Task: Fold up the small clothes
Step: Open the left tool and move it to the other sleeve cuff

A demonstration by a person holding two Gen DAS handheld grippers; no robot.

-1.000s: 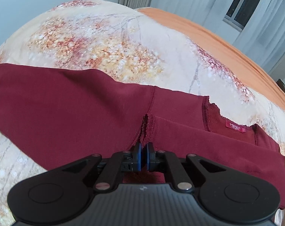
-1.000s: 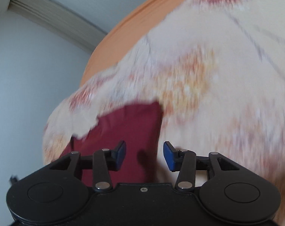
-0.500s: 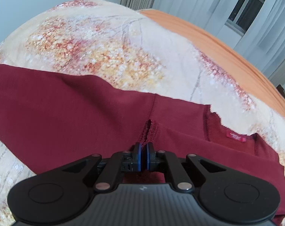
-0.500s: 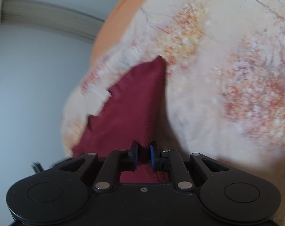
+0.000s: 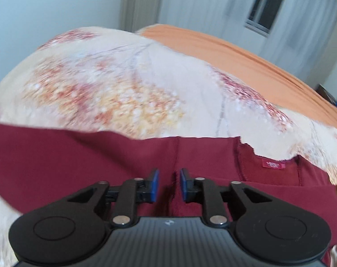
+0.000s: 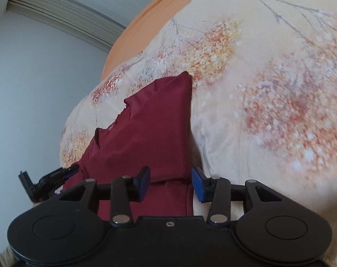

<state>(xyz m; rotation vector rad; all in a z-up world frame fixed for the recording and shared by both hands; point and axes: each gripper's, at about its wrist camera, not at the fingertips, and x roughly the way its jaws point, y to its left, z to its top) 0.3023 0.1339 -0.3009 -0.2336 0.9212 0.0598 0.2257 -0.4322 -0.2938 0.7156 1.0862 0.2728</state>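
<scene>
Maroon knit garment (image 5: 83, 162), smooth-faced with an overlocked seam and a small red woven label (image 5: 273, 165) inside its neckline, lies flat on the bed. In the left wrist view its long axis runs across the picture from left to right, the neckline end toward the right, and its far edge forms a nearly straight line against the bedspread. In the right wrist view the same cloth (image 6: 150, 133) stretches away from the camera and narrows to a folded corner pointing toward the bed's far edge, with its right-hand edge straight and a second layer showing just below the fingers.

Left gripper (image 5: 169, 183) hangs tilted down over the seam; its blue-padded fingers (image 5: 154, 184) have just been opening and stand a little apart, with the seam ridge in the gap below them but no pad pressing on it. Right gripper (image 6: 171, 183) also tilts downward; its fingers (image 6: 198, 185) have just been opening and stand wider, straddling the garment's right edge without pinching it. The other gripper's tip shows at the left of that view.

Underneath spreads a cream bedspread with orange and red blossom print (image 5: 124, 84), and beyond it a plain orange sheet (image 5: 235, 51), then white curtains (image 5: 201, 6) and a window (image 5: 266, 9).
</scene>
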